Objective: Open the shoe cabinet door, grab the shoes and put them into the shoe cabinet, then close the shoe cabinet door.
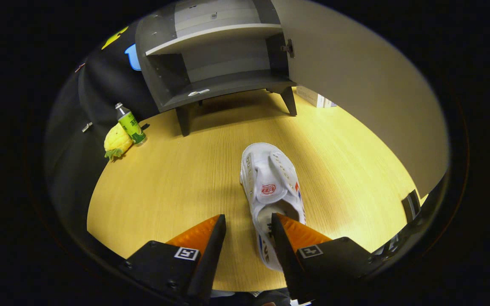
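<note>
A white canvas shoe (270, 187) lies on the wooden table (164, 182), toe pointing toward the grey shoe cabinet (219, 87) at the back. The cabinet's door (355, 85) is swung wide to the right, showing two bare shelves. My gripper (248, 216) is open and hovers over the heel end of the shoe. The right finger sits over the shoe's opening and the left finger stands just outside its left side, with wood showing between that finger and the shoe.
A green bottle (131, 123) and a yellow pineapple toy (117, 142) stand left of the cabinet near the table's edge. A small box (313, 97) lies behind the cabinet's right leg. Bare tabletop stretches between the shoe and the cabinet.
</note>
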{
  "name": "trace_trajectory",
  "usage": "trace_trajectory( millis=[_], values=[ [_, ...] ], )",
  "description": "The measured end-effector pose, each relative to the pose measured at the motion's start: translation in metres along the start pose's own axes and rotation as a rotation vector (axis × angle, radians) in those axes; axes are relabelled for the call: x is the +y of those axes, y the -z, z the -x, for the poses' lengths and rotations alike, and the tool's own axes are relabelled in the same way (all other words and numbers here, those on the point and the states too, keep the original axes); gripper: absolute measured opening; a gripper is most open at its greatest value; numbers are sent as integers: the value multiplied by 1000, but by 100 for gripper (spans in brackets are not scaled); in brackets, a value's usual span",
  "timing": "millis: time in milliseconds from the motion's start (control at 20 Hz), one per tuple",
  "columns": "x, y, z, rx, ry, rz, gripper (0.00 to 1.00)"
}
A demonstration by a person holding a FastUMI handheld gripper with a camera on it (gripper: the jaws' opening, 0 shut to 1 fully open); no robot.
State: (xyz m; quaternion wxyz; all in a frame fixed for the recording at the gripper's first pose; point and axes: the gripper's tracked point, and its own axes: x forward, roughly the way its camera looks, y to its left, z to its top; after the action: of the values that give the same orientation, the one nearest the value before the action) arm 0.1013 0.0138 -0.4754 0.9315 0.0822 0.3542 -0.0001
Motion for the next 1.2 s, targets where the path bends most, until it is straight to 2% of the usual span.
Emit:
trace_trajectory(
  millis=[50, 150, 300, 400, 450, 500, 550, 700, 850, 1200],
  values=[
    [3, -3, -13, -19, -9, 4, 65],
    [3, -11, -28, -79, -3, 25, 65],
    [-6, -23, -47, -162, 45, 68, 62],
    [-10, -27, -51, -196, 62, 72, 46],
    [-5, -28, -53, -209, 34, 77, 38],
    [0, -26, -45, -195, 7, 62, 38],
    [2, -30, -56, -209, -5, 64, 12],
    [1, -32, -55, -187, -32, 61, 6],
    [-2, -49, -37, -203, -41, 49, 5],
    [11, -116, 47, -291, -64, 14, 5]
  ],
)
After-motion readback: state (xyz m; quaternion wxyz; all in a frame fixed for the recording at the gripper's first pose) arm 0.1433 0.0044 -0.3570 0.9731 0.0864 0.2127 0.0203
